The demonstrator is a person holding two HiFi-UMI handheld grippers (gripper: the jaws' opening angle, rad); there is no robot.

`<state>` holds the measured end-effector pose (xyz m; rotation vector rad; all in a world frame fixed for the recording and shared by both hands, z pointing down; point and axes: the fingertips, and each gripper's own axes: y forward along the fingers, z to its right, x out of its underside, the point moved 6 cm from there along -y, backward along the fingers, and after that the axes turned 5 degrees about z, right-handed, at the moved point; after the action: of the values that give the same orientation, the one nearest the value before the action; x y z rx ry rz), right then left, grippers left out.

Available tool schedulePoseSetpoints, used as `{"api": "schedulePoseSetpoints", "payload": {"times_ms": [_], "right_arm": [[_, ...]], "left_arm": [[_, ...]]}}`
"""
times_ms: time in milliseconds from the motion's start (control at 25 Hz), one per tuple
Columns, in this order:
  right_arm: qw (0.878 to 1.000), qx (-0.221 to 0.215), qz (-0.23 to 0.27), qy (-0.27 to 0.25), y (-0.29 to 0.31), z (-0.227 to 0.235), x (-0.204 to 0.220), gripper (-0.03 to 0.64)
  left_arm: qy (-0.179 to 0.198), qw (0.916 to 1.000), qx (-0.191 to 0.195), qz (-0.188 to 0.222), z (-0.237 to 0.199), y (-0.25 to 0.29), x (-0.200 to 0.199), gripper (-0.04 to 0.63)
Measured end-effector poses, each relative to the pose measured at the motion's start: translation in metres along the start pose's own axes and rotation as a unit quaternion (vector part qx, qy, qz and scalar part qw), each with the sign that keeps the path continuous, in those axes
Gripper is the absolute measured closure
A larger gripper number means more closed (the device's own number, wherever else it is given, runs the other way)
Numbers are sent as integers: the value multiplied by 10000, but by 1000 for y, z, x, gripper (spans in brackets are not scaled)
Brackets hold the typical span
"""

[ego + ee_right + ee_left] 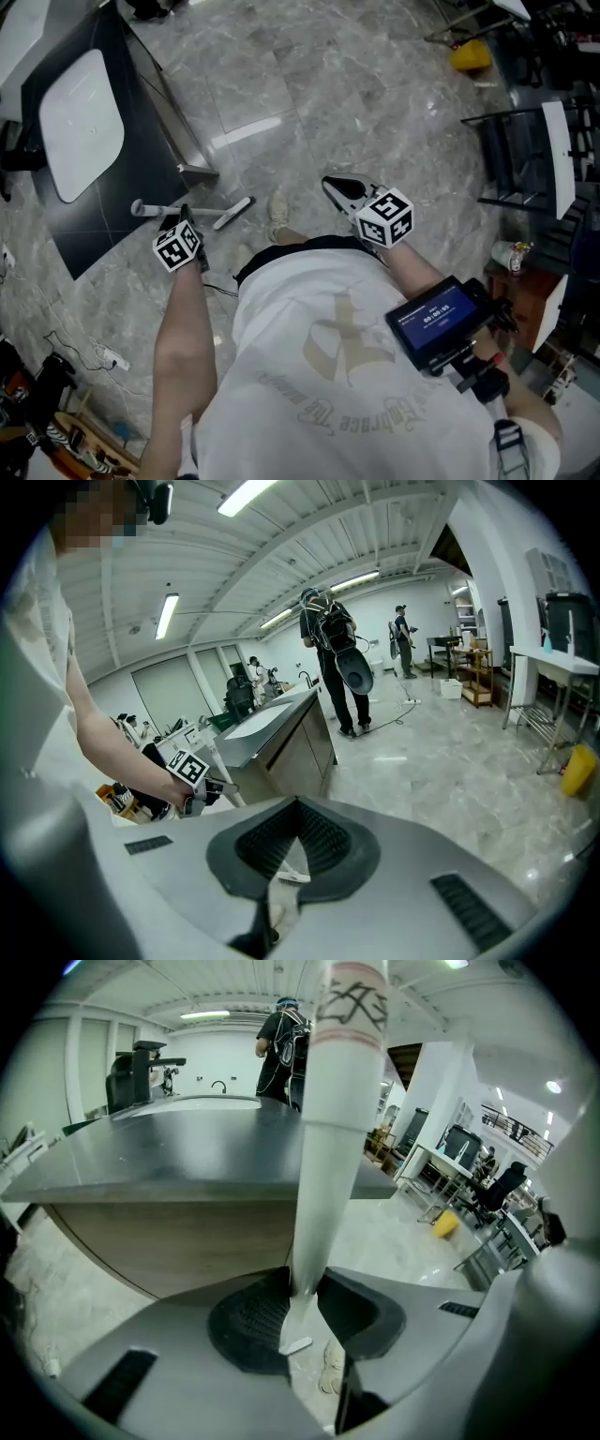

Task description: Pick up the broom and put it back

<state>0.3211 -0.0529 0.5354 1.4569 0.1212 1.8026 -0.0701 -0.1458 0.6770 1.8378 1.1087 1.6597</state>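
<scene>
The broom's white handle (pixel 228 213) lies low over the grey marble floor, beside the dark counter. My left gripper (pixel 185 217) is shut on it. In the left gripper view the handle (pixel 323 1147) rises straight up from between the dark pads (pixel 248 1321), and my left gripper (pixel 302 1286) clamps its lower part. The broom's head is not visible. My right gripper (pixel 336 184) hangs to the right of my shoe (pixel 277 214), its jaws shut with nothing between them. In the right gripper view, past my right gripper (pixel 298 808), the left gripper's marker cube (pixel 190 771) shows at the left.
A dark counter (pixel 122 178) with a white basin (pixel 80 122) stands at the left. Black racks (pixel 530 141) and a yellow object (pixel 471 56) are at the right. Cables (pixel 103 356) lie on the floor behind me. People (pixel 333 658) stand further off.
</scene>
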Motion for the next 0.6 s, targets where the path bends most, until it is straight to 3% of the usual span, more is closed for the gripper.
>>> {"api": "schedulePoseSetpoints", "payload": {"times_ms": [280, 600], "right_arm": [[9999, -94, 81, 21, -7, 1, -4, 600], [9993, 15, 324, 202, 3, -48, 10, 601]], "left_arm": [[325, 9993, 131, -121, 25, -20, 14, 502], [749, 9955, 514, -259, 0, -64, 47, 503]]}}
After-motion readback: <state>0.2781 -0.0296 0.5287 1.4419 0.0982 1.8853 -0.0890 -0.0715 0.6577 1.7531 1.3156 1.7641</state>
